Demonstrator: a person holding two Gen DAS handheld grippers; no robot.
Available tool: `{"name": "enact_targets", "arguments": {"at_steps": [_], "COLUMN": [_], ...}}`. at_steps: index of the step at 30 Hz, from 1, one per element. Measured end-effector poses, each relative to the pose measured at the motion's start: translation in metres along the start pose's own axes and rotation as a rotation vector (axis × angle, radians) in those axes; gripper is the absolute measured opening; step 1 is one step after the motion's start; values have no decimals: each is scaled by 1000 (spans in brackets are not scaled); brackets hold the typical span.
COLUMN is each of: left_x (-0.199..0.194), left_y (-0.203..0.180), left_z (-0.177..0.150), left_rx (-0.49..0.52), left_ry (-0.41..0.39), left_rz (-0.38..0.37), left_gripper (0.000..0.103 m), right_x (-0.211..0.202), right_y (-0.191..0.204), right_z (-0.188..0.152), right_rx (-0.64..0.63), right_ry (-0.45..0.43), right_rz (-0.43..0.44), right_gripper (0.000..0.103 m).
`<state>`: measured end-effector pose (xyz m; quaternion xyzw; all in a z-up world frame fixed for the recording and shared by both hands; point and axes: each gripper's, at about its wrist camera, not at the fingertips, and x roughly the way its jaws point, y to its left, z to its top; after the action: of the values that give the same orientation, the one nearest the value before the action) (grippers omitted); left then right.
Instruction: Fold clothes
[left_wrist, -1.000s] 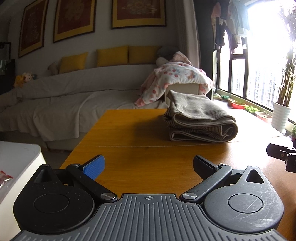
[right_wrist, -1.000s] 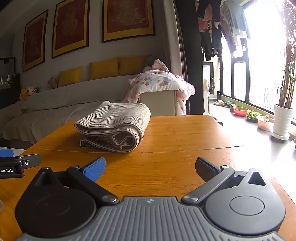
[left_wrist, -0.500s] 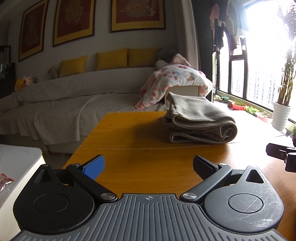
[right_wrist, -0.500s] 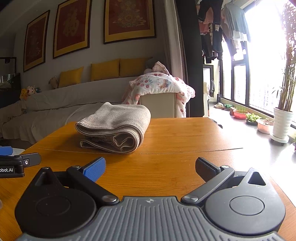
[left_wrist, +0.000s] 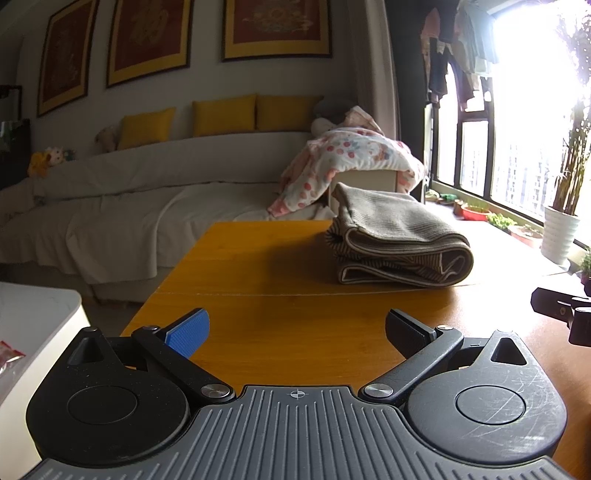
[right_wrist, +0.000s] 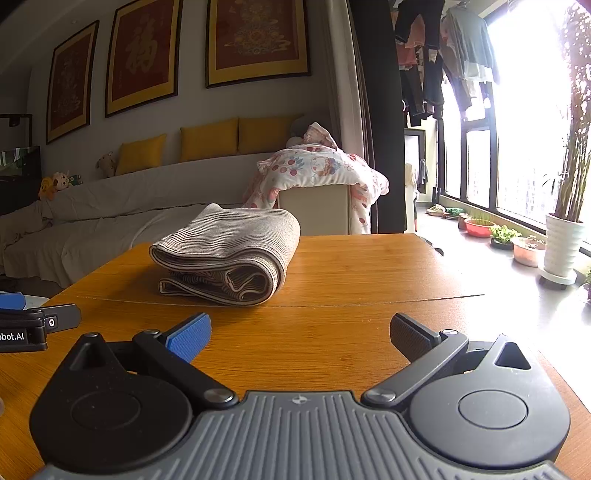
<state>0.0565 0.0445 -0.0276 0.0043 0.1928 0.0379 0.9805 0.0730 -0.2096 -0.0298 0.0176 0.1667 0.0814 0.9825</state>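
While spread and empty, 2 claws, left claw (left_wrist: 295, 328) and right claw (right_wrist: 299, 330), before 1 folded garment (right_wrist: 229, 254).

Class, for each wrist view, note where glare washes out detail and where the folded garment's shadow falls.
Left wrist view: the window at upper right is blown out; the folded beige knitted garment casts its shadow leftward on the orange wooden table. Right wrist view: the same glare at upper right whitens the floor.

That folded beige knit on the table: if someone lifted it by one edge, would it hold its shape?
Probably not. The folded knit shows loose, rounded layers, so it would likely droop and unfold. It looks soft and light for its bulk. Pushed across the smooth wooden table, it would probably slide or bunch, not roll.
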Motion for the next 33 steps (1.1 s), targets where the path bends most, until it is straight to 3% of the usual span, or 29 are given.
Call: {"name": "enact_targets", "arguments": {"at_steps": [33], "left_x": [-2], "left_y": [0], "left_z": [0], "left_rx": [-7], "left_ry": [-14], "left_rz": [4], "left_gripper": [103], "right_x": [1], "right_y": [0], "right_z": [0], "right_rx": [4], "right_ry": [9], "right_rz": [-4], "right_gripper": [103]}}
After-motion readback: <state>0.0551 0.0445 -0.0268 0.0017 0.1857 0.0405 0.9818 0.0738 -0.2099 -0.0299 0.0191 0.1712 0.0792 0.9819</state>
